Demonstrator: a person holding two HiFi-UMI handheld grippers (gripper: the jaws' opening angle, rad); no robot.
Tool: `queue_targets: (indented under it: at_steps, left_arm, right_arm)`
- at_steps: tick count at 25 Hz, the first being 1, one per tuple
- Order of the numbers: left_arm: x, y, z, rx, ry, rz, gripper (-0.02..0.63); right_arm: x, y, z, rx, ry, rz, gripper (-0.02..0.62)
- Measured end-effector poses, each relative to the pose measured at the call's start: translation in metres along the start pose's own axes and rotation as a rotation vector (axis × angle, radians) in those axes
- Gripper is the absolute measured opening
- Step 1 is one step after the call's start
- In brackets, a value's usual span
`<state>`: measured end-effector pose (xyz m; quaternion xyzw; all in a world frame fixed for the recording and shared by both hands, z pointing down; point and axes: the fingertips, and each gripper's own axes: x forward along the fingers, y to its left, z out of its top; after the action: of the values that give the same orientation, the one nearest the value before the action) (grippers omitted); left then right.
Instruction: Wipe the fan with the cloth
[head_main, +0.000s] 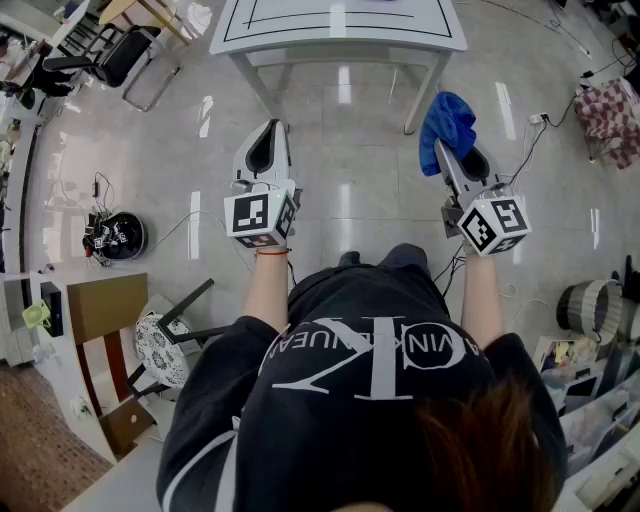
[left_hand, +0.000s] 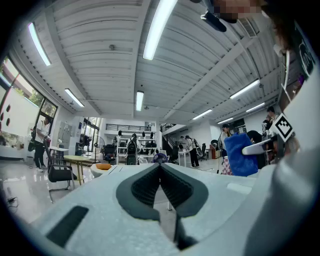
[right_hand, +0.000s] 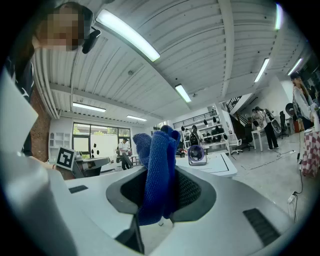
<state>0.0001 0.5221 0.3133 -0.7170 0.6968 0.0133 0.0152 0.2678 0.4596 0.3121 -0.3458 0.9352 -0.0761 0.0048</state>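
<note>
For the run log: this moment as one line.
left gripper shut, empty | right gripper shut on blue cloth | fan on table, untouched

I read this as open-plan lab/workshop hall: strip lights (left_hand: 159, 25) on ribbed ceiling, equip. racks (left_hand: 131, 145) at back, white worktable (head_main: 340, 45), office chair (left_hand: 61, 174), cabled gear (head_main: 116, 236) on tiled floor (head_main: 370, 190).

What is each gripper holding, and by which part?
The right gripper pinches the blue cloth by a bunched fold; the rest sticks out past its jaws. The left gripper holds nothing, jaws shut.
</note>
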Motion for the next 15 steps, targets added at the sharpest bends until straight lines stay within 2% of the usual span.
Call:
queue_targets:
  at_steps: [6, 11, 15]
  left_arm:
    - [-0.003, 0.008, -0.005, -0.002, 0.018, 0.002, 0.003]
    - [-0.004, 0.008, -0.011, -0.007, 0.031, -0.043, 0.003]
    - [-0.001, 0.013, -0.014, -0.015, 0.034, -0.05, 0.003]
  right_arm:
    - [0.004, 0.0, -0.005, 0.001, 0.01, -0.009, 0.13]
    - [0.009, -0.003, -0.011, 0.008, 0.02, -0.017, 0.13]
    - [0.011, -0.003, -0.01, 0.025, 0.006, -0.028, 0.13]
